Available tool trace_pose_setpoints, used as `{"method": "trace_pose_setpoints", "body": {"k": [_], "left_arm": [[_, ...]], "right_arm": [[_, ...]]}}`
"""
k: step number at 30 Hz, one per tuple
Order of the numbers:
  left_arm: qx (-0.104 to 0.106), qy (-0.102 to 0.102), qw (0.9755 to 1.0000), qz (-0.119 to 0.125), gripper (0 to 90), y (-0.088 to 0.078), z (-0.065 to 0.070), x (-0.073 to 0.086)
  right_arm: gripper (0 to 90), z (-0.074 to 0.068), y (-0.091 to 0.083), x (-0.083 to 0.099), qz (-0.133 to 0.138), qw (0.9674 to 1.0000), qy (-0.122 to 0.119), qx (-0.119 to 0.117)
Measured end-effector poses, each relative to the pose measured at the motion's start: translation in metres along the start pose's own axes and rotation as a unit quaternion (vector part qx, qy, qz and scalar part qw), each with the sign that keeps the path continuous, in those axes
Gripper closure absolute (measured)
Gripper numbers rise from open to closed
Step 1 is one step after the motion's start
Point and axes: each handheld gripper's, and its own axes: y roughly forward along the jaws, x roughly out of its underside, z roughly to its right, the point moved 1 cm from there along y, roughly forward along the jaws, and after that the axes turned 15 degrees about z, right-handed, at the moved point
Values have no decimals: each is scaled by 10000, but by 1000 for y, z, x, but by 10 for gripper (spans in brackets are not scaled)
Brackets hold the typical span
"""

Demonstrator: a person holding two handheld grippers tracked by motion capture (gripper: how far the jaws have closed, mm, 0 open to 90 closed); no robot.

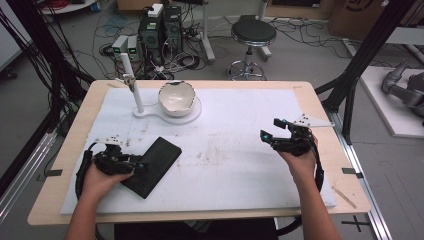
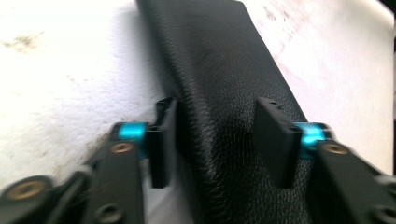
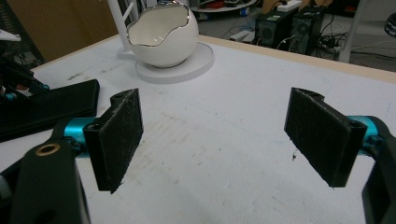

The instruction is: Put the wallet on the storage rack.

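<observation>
A black, leather-textured case [image 1: 152, 165] lies aslant on the white mat at the left front. My left gripper [image 1: 141, 166] straddles its near end. In the left gripper view, both pads sit against the sides of the case [image 2: 215, 70], which runs away between the jaws of the gripper [image 2: 219, 140]. Over the mat's right side, my right gripper [image 1: 270, 128] is held open with nothing between its pads. The right gripper view shows it [image 3: 215, 135] aimed across bare mat, with the case [image 3: 51, 109] off to the left.
A white eggshell-shaped bowl [image 1: 176, 97] sits on a round white base [image 1: 192, 116] at the back of the mat, with a thin white stand [image 1: 131, 80] beside it. The wooden table [image 1: 320, 107] ends close behind. Beyond it are a stool, computers and cables on the floor.
</observation>
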Motion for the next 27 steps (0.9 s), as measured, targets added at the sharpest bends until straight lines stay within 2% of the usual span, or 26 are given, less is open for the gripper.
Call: {"method": "trace_pose_setpoints", "body": {"k": [2,4,9,11,17,21,23,27], "left_arm": [[-156,-84,9998,-26,648,0,3,-3],[-191,-63,9998,-40,729,0,5,-6],[-86,-64,9999,99,777,-2,7,-7],[58,16,9995,302,796,-6,10,-9],[339,367,9971,581,811,-11,24,-19],[408,715,9940,718,812,-11,37,-27],[454,819,9926,769,813,-11,42,-31],[530,1036,9894,865,813,-9,53,-38]], "right_arm": [[200,0,-1,0,22,10000,32,11],[200,0,-1,-1,45,10000,30,0],[200,0,-1,1,-53,10000,-3,-62],[200,0,0,1,-95,9999,50,-94],[201,2,-1,2,-84,9997,153,-184],[201,1,0,1,-60,9994,187,-273],[201,0,1,1,-64,9992,199,-348],[206,-3,2,0,-14,9977,269,-628]]}}
